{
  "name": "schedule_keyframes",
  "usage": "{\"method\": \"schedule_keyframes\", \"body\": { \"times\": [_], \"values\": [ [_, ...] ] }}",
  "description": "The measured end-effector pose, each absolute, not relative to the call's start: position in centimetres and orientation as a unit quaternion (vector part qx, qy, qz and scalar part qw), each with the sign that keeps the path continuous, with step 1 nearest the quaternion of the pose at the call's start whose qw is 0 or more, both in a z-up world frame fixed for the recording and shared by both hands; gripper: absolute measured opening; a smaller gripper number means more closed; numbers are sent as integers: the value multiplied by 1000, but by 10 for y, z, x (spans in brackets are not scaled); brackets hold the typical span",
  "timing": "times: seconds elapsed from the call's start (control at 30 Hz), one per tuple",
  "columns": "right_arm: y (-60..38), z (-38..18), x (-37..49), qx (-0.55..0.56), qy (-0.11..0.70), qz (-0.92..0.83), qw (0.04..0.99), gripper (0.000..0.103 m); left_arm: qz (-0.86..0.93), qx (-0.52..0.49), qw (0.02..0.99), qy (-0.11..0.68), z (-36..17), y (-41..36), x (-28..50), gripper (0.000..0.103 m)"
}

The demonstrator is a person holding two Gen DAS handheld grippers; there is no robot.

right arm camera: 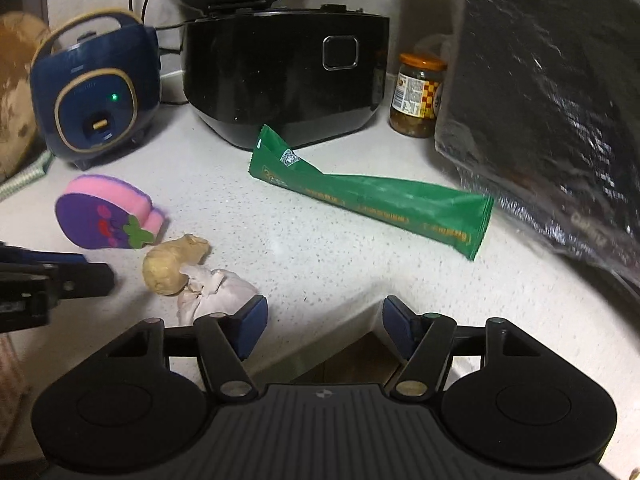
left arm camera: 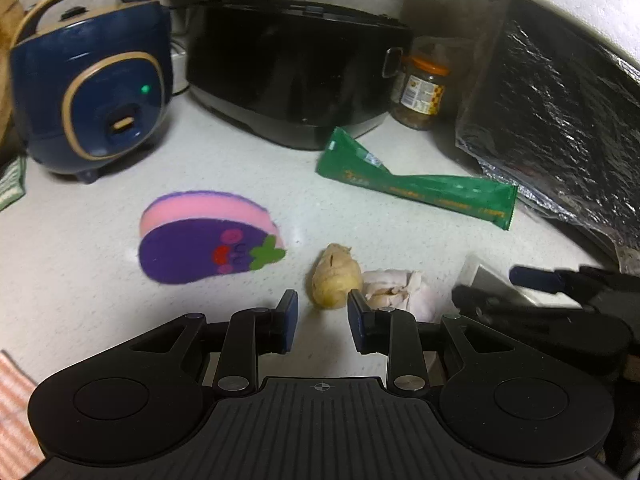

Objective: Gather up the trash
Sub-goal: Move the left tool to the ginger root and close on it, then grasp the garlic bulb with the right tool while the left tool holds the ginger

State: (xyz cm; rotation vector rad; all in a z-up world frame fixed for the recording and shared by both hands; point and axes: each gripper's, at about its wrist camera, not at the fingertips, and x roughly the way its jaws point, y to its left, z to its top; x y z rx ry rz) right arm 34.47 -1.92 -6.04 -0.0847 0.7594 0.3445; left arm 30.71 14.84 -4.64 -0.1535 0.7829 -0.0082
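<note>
A long green wrapper (left arm camera: 420,188) (right arm camera: 372,200) lies flat on the speckled white counter (right arm camera: 304,264), in front of the black cooker. A knob of ginger (left arm camera: 332,276) (right arm camera: 172,264) rests against a whitish garlic bulb (left arm camera: 394,290) (right arm camera: 216,292). My left gripper (left arm camera: 323,320) is open, nothing between its blue pads, and the ginger sits just beyond its fingertips. My right gripper (right arm camera: 324,326) is open and empty, hovering near the counter's edge with the wrapper well ahead of it. Each gripper shows at the side of the other's view.
A purple and pink eggplant sponge (left arm camera: 200,240) (right arm camera: 108,220) lies to the left. Behind stand a blue rice cooker (right arm camera: 92,96), a black cooker (right arm camera: 284,76) and an orange-lidded jar (right arm camera: 418,96). A shiny black bag (right arm camera: 552,128) fills the right. The counter has an inner corner edge (right arm camera: 360,320).
</note>
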Motion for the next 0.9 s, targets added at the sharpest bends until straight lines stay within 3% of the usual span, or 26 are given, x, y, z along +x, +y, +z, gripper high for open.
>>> {"method": "schedule_keyframes", "body": {
  "times": [0.23, 0.4, 0.47, 0.5, 0.73, 0.9],
  "values": [
    [-35, -61, 324, -25, 374, 164, 913, 66, -19, -109, 932, 345, -52, 156, 325, 31],
    [-41, -66, 314, -21, 387, 156, 908, 66, -44, -74, 933, 349, -62, 140, 342, 31],
    [-44, -68, 311, -18, 391, 153, 907, 66, -33, -37, 933, 356, -69, 132, 345, 33],
    [-45, -68, 309, -17, 392, 152, 907, 66, -30, -24, 933, 357, -71, 130, 345, 39],
    [-46, -69, 300, -16, 396, 153, 905, 67, -43, -52, 929, 364, -80, 137, 350, 50],
    [-39, -67, 293, -25, 390, 165, 906, 67, -48, -75, 923, 375, -82, 141, 346, 45]
  ]
}}
